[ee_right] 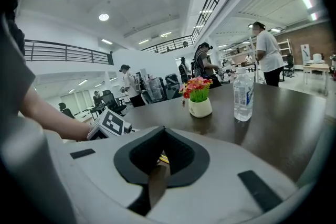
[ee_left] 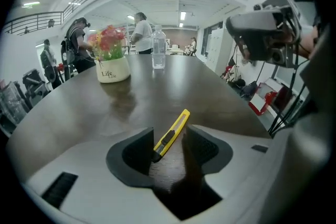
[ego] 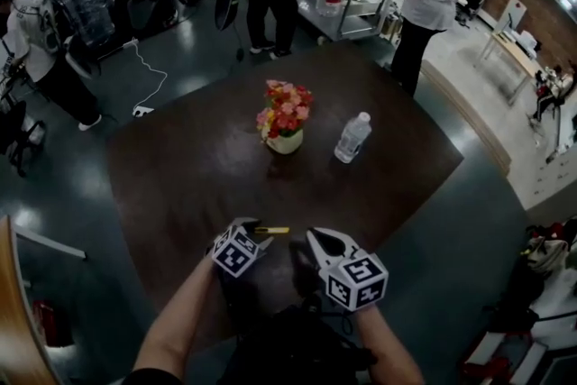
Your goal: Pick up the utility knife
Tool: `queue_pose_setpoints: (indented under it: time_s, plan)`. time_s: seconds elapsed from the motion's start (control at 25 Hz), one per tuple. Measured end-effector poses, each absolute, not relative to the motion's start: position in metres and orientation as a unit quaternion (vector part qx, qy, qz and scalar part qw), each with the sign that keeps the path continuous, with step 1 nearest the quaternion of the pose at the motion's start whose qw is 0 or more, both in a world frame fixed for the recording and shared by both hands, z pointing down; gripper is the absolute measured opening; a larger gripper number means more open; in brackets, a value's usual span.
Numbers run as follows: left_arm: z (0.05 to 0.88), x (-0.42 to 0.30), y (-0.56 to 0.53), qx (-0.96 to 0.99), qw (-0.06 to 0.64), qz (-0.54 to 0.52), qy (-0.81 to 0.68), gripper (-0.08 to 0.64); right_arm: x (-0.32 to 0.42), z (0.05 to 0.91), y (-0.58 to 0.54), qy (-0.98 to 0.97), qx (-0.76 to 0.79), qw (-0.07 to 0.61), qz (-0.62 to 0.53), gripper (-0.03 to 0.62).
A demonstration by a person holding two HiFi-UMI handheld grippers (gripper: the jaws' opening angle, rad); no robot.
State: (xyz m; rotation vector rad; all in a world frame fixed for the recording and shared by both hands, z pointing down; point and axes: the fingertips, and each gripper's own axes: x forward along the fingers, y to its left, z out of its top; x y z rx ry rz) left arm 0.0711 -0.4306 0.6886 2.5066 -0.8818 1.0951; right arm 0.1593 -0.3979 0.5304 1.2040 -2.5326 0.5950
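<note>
Yellow and slim, the utility knife (ee_left: 171,135) lies flat on the counter (ee_left: 210,97), on your side of the flower pot (ee_left: 114,69) and well apart from it. It slants between the open jaws of your left gripper (ee_left: 168,139), with neither pad pressing it. Close now and the pads may catch only its dark near end, so it could pivot or skid away, and your right gripper (ee_right: 163,136), jaws together, would not steady it.

only readable bit: "Life" on white flower pot (ee_left: 114,72), smaller line under it too tiny. water bottle (ee_right: 243,96) label just blur.
</note>
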Motion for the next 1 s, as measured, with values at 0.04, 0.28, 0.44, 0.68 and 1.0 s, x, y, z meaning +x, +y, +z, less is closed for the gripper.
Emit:
queue_pose_setpoints:
  time_s: [0.04,0.28,0.44,0.68,1.0]
  plan:
    - [0.692,0.071,-0.431,0.862,0.131,0.387,-0.3,0.206,0.162,0.531,-0.399,-0.874,0.419,0.137,0.207,0.009]
    - [0.699,0.072,-0.432,0.854,0.127,0.407,-0.299,0.189,0.173,0.531,-0.398,-0.869,0.428,0.138,0.206,0.009]
    - [0.697,0.078,-0.425,0.852,0.126,0.419,-0.288,0.151,0.171,0.526,-0.394,-0.87,0.428,0.136,0.202,0.009]
    - [0.698,0.076,-0.422,0.834,0.115,0.446,-0.303,0.067,0.171,0.521,-0.393,-0.871,0.433,0.128,0.195,0.009]
    - [0.689,0.085,-0.411,0.844,0.141,0.411,-0.315,0.063,0.168,0.511,-0.385,-0.873,0.437,0.118,0.182,0.009]
